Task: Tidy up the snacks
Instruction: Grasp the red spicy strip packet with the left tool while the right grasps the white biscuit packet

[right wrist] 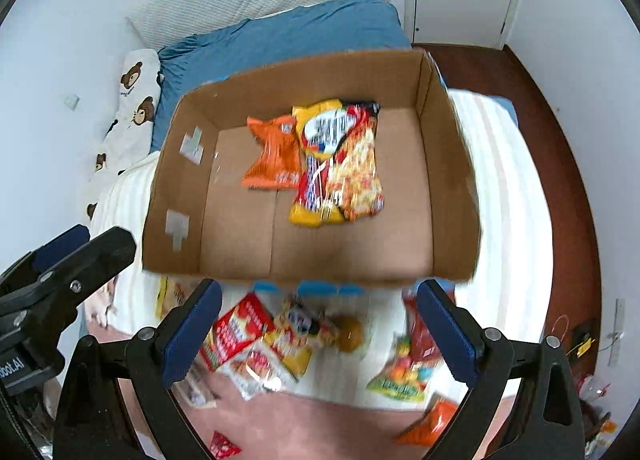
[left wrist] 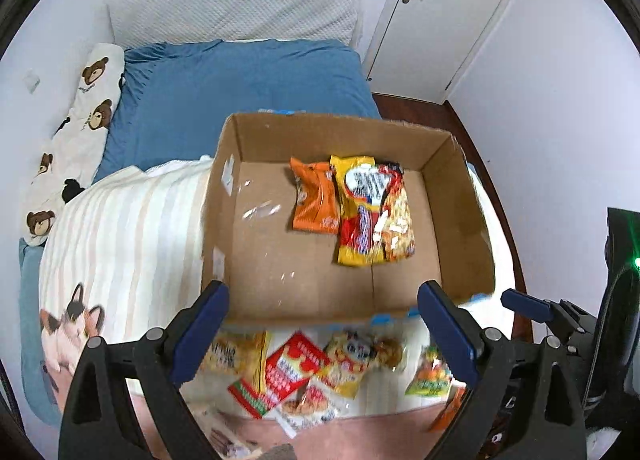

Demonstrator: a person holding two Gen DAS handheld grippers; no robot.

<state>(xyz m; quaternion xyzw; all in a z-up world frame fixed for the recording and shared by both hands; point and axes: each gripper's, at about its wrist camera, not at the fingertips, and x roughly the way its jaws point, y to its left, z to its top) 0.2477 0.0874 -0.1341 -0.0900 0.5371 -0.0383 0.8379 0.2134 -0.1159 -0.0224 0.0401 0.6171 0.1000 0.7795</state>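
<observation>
Left wrist view looks down over the left gripper [left wrist: 324, 324], whose blue-padded jaws stand wide apart with nothing between them. Beyond it sits a cardboard box [left wrist: 224, 196] on a striped blanket [left wrist: 120, 228] spread over a bed with a blue sheet [left wrist: 240, 80]. Inside the box, toward its far side, lie three snack bags: an orange packet [left wrist: 314, 200] on the left, a yellow and red bag [left wrist: 356, 220] in the middle overlapping it, and a clear bag of orange-speckled snacks [left wrist: 400, 228] on the right. Near the box's near wall, on the blanket, lies a loose pile of snacks [left wrist: 304, 372], with a red packet among yellow ones. A bear-print pillow [left wrist: 88, 100] lies along the bed's left edge.

Right wrist view shows the right gripper [right wrist: 320, 324], also spread wide and holding nothing. The same box [right wrist: 176, 180] holds the same three bags, orange packet [right wrist: 274, 156] leftmost. On the near side lie the scattered snacks [right wrist: 260, 340], a green bag of colourful sweets [right wrist: 404, 380] further right, and an orange packet [right wrist: 432, 424] nearest. The frames are blurred, so package print cannot be read.
</observation>
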